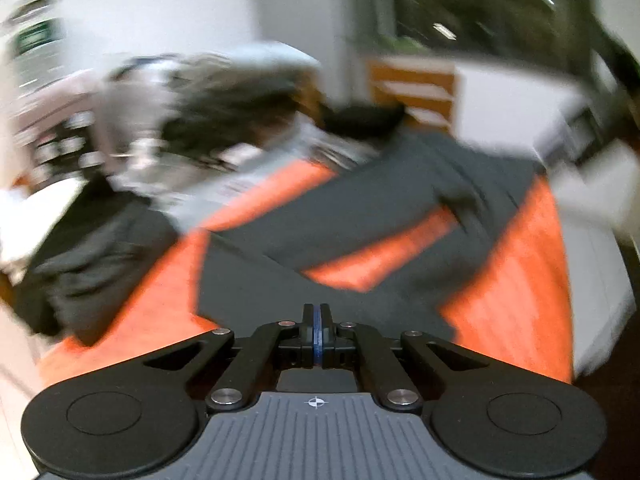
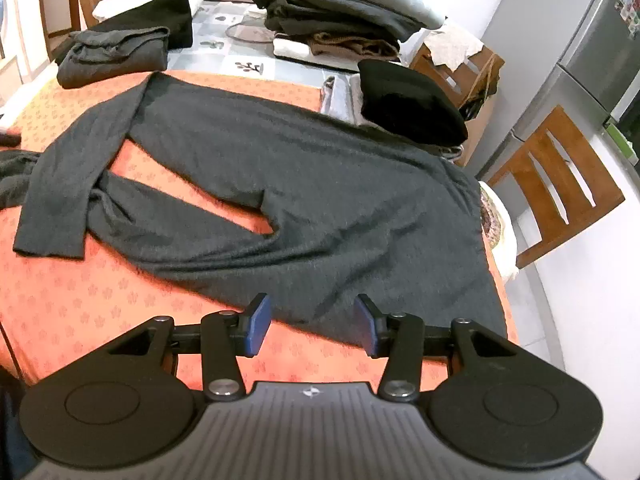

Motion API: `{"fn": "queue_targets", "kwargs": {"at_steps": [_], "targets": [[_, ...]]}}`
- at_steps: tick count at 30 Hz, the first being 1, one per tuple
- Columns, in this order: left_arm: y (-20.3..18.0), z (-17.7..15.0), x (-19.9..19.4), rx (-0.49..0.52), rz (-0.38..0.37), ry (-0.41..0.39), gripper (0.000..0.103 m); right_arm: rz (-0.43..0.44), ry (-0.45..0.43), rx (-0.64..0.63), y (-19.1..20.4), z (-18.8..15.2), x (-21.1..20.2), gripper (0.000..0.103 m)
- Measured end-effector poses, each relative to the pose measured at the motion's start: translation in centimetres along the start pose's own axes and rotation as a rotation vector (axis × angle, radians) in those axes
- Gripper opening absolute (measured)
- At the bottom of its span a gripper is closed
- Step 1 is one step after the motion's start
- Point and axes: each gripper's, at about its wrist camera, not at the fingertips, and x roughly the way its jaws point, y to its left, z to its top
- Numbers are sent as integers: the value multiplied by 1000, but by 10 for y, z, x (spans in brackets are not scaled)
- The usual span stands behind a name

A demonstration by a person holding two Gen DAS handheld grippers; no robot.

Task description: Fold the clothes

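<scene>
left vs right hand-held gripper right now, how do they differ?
The left hand-held gripper has its jaws closed, blue pads pressed together; the right hand-held gripper has them wide apart. The left view is motion-blurred, the right sharp. Both point over the dark grey garment spread on the orange tablecloth.

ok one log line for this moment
left hand-held gripper: shut, empty | right hand-held gripper: open at garment hem | garment: flat on orange cloth

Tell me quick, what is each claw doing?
Left claw: shut, nothing seen between its pads.
Right claw: open, empty, over the sweater hem.
</scene>
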Motion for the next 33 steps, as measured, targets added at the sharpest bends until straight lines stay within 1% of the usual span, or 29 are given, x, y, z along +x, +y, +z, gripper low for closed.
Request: {"fn": "queue_targets", "kwargs": {"at_steps": [2,6,8,12,14,15,16,17,19,21,24,27,30,33], "targets": [[25,13,-8,-115,32,-44,2,5,-2,-5,1,6,2,52],[51,30,-15,-139,33,-49,2,15,-2,-19,5,17,7,52],[49,32,-15,-106,22,-32,3,20,-2,-22,7,21,10,52],[36,24,-6,-4,-35,43,5,27,-8,-27,10,26,11,52],[26,14,-1,53,-55,77,6,30,-9,-30,11,26,12,54],[21,7,0,84,-63,96,14,31,-7,-30,12,26,12,54],[15,1,1,116,-62,110,24,32,-6,-30,12,26,12,54],[10,-5,1,149,-61,124,28,33,-5,-28,12,25,12,54],[1,-16,4,206,-77,143,39,34,-2,-23,13,22,12,54],[-7,-25,8,253,-92,168,48,34,1,-17,14,19,12,54],[-16,-36,14,320,-106,203,52,33,5,-4,14,14,12,54],[-24,-47,22,399,-110,239,52,32,8,8,14,9,11,55],[-32,-55,29,499,-110,254,52,31,7,22,14,4,10,55],[-42,-62,34,613,-114,248,52,29,8,33,14,0,9,56]]}}
